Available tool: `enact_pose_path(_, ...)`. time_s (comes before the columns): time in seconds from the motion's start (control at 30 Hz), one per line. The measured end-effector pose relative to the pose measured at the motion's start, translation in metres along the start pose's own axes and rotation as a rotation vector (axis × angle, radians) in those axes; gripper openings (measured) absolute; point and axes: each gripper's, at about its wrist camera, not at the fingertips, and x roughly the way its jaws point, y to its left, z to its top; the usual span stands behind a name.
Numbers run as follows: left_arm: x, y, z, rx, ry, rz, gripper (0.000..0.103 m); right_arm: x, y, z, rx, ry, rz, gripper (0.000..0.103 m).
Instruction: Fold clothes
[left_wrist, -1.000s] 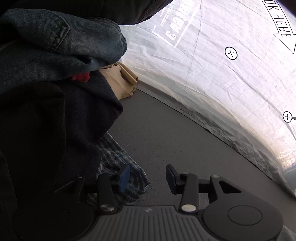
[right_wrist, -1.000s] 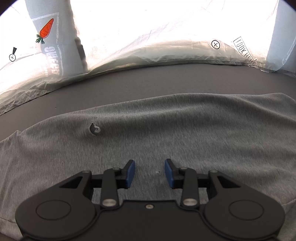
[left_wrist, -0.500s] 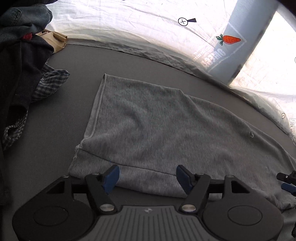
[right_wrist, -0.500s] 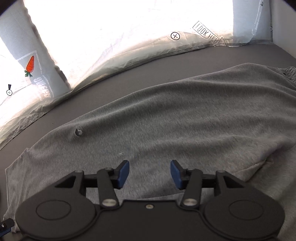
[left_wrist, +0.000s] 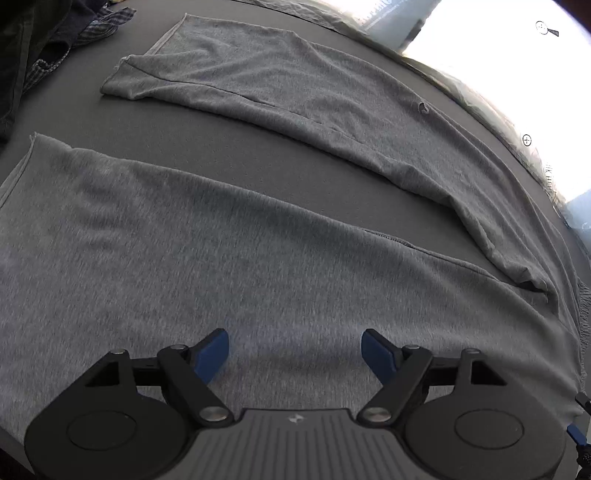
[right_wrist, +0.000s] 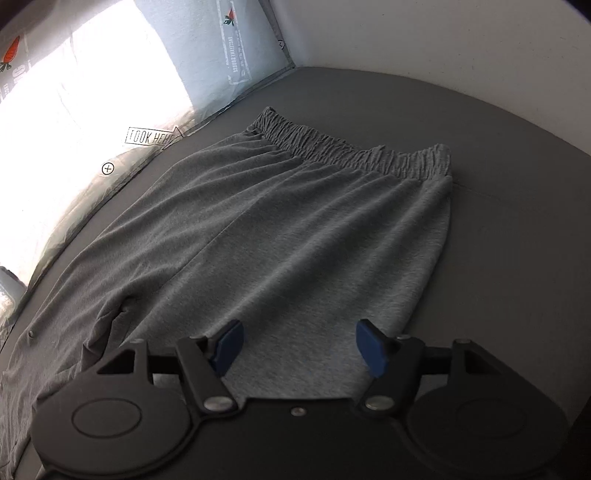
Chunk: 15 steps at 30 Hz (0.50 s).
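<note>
garment: grey sweatpants (left_wrist: 258, 266) spread flat on dark table (left_wrist: 288, 166), both legs apart, near leg right under/ahead of left jaws; elastic waistband (right_wrist: 354, 155) well ahead of right jaws.
left gripper (left_wrist: 295, 350): jaws wide & opening, nothing between, hovering over near leg.
right gripper (right_wrist: 297, 345): jaws opening, empty, over hip area near side edge.
handling: prob. soft, light, floppy knit; sags, drags on table.
grip pts: pinch thin side edge or hem; waistband thicker, surer hold.
</note>
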Motion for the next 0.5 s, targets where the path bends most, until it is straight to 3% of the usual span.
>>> enact_pose_path(0.23, -0.011, -0.018, -0.051, -0.105, -0.03, 0.062, 0.08, 0.024, -0.083, 0.044, 0.11, 0.02, 0.096, 0.032)
enact_pose_path(0.5, -0.034, -0.012, -0.1, -0.267, -0.048, 0.11, 0.08, 0.052, -0.12, 0.063, 0.182, 0.101, 0.129, 0.029)
